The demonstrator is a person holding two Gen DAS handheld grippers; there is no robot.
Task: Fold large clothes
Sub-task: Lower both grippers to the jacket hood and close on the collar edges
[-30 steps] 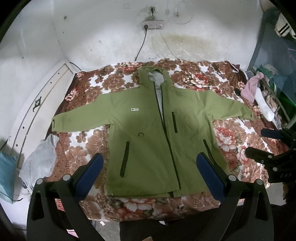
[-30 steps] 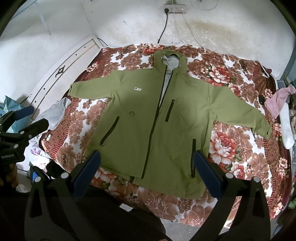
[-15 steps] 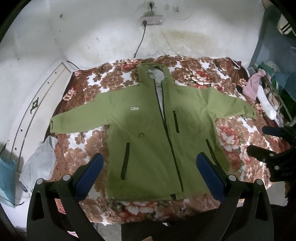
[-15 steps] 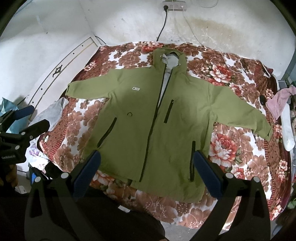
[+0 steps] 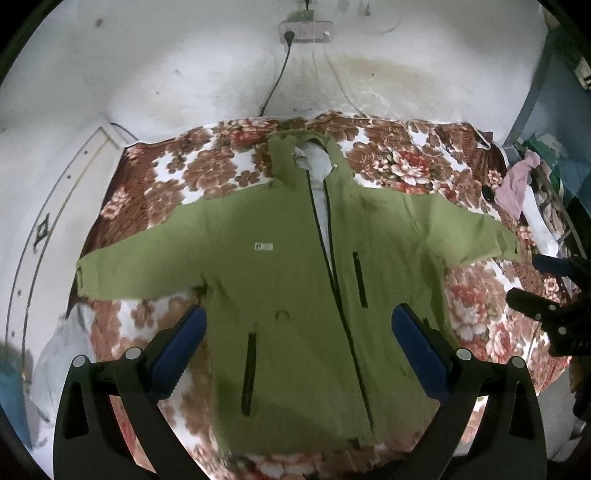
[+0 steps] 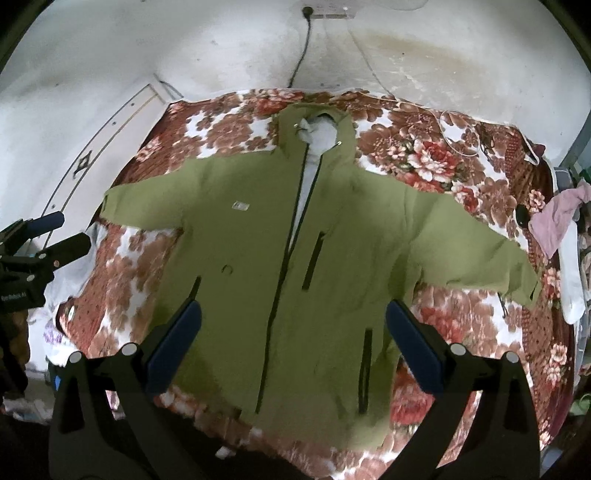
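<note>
A large olive-green hooded jacket (image 5: 295,295) lies flat, front up, on a floral bedspread (image 5: 221,162), with both sleeves spread out and a black zipper down the middle. It also shows in the right wrist view (image 6: 295,258). My left gripper (image 5: 299,347) is open and empty, above the jacket's lower half. My right gripper (image 6: 293,341) is open and empty, above the jacket's hem. The right gripper appears at the right edge of the left wrist view (image 5: 554,291). The left gripper appears at the left edge of the right wrist view (image 6: 40,243).
A white wall (image 5: 184,74) with a power strip (image 5: 304,29) and a cable stands behind the bed. A white panel (image 5: 48,229) lies left of the bed. Pink and white clothes (image 6: 561,236) pile up at the right. A grey cloth (image 5: 62,354) hangs at the bed's left edge.
Both grippers have moved forward and lower toward the jacket, which now fills more of each view. Both stay open. The jacket has not moved.
</note>
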